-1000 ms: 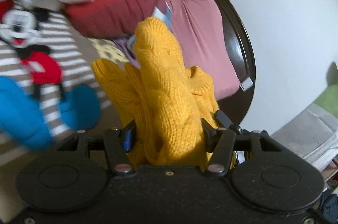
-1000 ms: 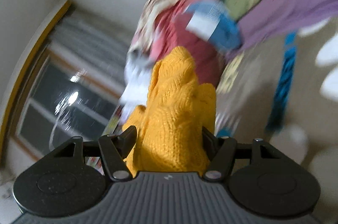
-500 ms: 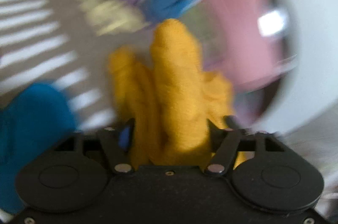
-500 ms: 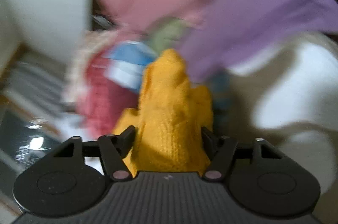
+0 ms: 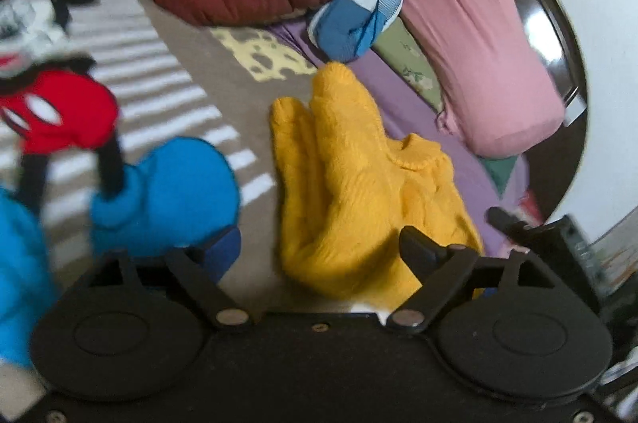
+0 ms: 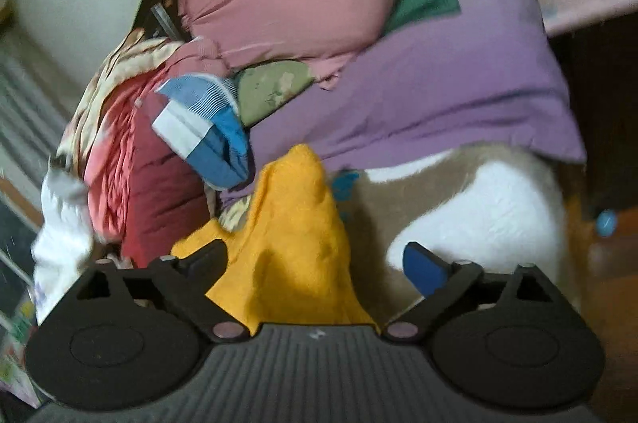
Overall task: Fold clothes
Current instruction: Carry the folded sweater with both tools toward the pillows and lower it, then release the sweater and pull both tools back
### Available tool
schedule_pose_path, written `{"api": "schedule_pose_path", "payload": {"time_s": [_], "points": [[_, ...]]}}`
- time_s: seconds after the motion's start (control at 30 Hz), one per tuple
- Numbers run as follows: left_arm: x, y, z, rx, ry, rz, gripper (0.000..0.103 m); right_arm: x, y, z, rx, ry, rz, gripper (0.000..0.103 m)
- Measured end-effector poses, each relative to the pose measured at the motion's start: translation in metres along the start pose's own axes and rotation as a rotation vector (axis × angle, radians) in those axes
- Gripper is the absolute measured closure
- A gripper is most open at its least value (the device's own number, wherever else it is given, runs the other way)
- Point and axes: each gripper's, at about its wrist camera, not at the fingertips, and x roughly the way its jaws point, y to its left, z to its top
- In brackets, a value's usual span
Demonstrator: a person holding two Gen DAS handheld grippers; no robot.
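Left wrist view: the left tongs (image 5: 319, 247) have just been opening and stand wide. The yellow knit sweater (image 5: 359, 176) lies bunched between the jaws in the lower middle of the frame, on the cartoon-print blanket (image 5: 167, 72) of the bed. The right finger (image 5: 422, 249) sits against the knit while the left finger (image 5: 223, 247) stands clear of it, so nothing is pinched. The risk here is that the loose, thick knit slumps out of its fold, or that a loop catches on the right finger as the tongs back away and drags the bundle open. The blue-and-white garment (image 5: 359, 12) and pink pillow (image 5: 470, 36) crowd the upper right, leaving little room to spread the sweater.

Right wrist view: the right tongs (image 6: 315, 259) have also just been opening and gape wide. The sweater (image 6: 291, 223) rises as a peak between the jaws at lower centre, touching or just beside the left finger (image 6: 207, 255) and well clear of the blue-padded right finger (image 6: 422, 271). The purple cloth (image 6: 418, 96) hangs just behind the peak; a careless regrasp could pick up that cloth along with the knit. The frame is blurred, so any contact at the left finger is uncertain.
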Motion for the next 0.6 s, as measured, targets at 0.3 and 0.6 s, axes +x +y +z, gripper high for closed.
{"api": "schedule_pose_path", "payload": {"time_s": [0.3,0.6], "points": [[-0.046,-0.046,-0.011,0.241,-0.039,0.251,0.012,-0.046,0.057,0.003,-0.223,0.089,-0.019,0.000],[-0.098,-0.085,-0.015,0.322,-0.112,0.405,0.001,-0.098,0.104,0.001,-0.366,0.133,0.004,0.000]]}}
